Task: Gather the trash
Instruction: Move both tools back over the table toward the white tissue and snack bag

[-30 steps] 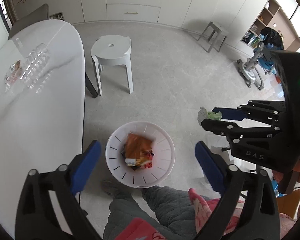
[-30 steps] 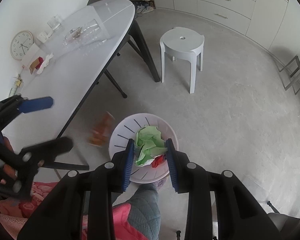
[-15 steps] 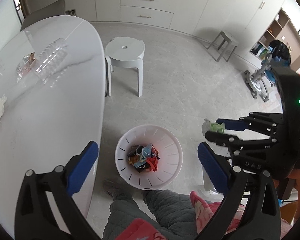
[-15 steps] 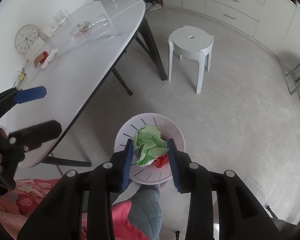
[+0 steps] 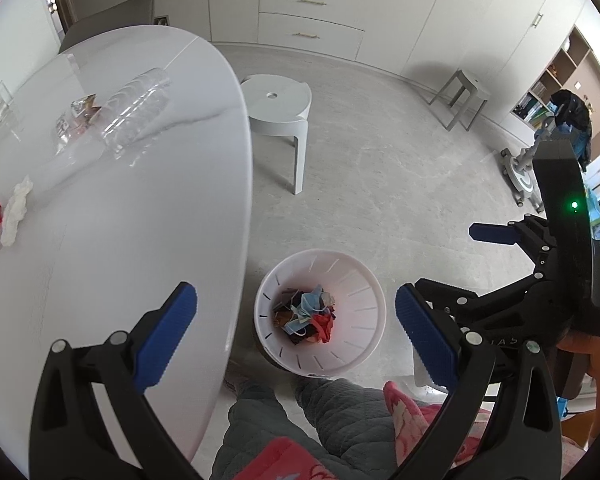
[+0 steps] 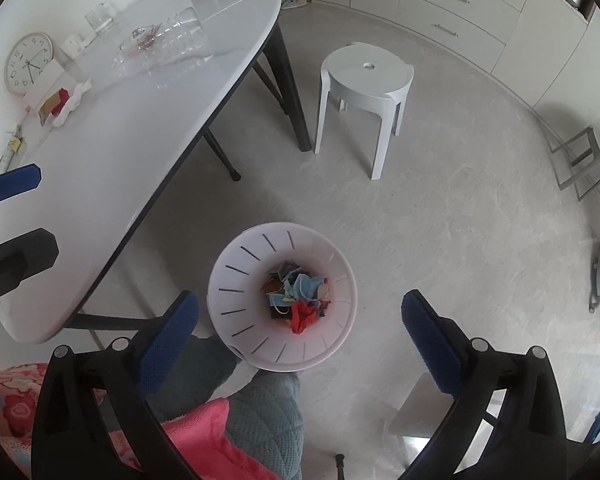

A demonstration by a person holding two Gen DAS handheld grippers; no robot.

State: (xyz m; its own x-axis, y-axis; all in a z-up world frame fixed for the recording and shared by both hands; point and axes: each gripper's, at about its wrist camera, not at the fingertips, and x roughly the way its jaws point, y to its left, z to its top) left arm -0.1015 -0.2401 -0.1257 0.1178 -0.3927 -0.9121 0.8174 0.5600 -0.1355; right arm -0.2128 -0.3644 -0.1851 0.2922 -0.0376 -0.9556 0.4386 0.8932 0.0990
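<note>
Both claws released, empty: left claw (image 5: 296, 328), right claw (image 6: 300, 328). Crushed bottle (image 5: 134, 110), upper-left tabletop (image 5: 140, 220): light, slippery; pinch mid-body.

Pale grey floor (image 6: 460, 220); white oval table (image 5: 120, 220); white stool (image 6: 366, 76); cream cabinets (image 5: 312, 8) along wall.

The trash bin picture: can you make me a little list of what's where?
bin: white, on the floor beside the table
in bin: blue masks, red scrap
left hand-held gripper: open, empty
right hand-held gripper: open, empty, above bin
table: clear bottle, crumpled tissue
stool: white, on the floor
</note>
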